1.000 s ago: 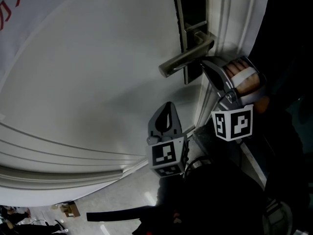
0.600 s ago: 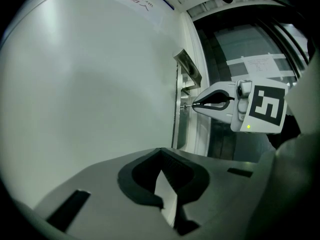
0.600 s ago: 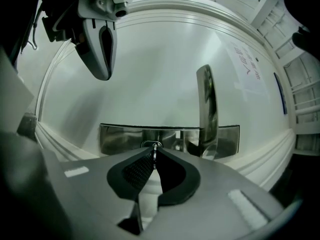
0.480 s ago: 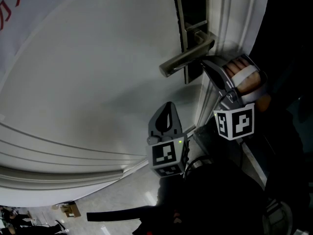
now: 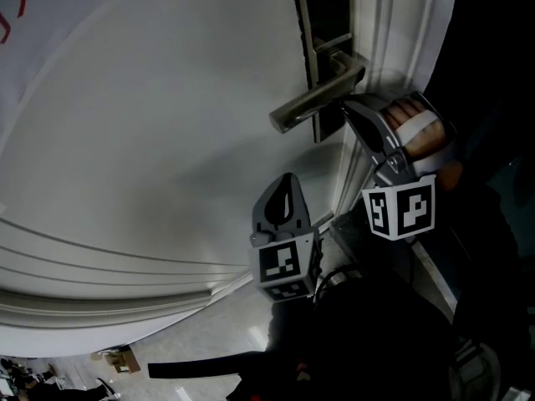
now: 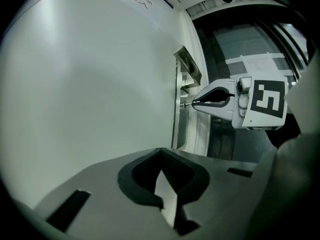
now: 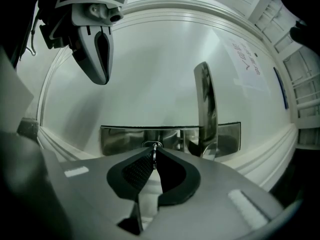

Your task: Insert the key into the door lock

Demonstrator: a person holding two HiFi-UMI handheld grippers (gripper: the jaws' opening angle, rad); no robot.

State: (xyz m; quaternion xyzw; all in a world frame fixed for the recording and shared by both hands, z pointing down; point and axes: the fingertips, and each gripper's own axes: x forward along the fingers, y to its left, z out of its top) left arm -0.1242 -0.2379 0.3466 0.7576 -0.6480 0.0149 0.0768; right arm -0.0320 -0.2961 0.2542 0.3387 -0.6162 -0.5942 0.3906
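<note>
White door (image 5: 150,140), silver handle (image 5: 313,103) — black-and-white squares on marker cube (image 5: 399,210)

Centre frame, the left gripper (image 5: 289,182): grey shell, teardrop-shaped opening, and below it a cube (image 5: 281,264) of black-and-white square markers. Upper right, the right gripper (image 5: 349,107), same grey build, with a marker cube (image 5: 399,210) underneath. A white strap (image 5: 415,127) crosses the hand (image 5: 425,140). Dark clothing (image 5: 376,341) fills the lower right. In the right gripper view, a dark textured pad (image 7: 136,170) at centre and a round screw (image 7: 113,15) upper left.
</note>
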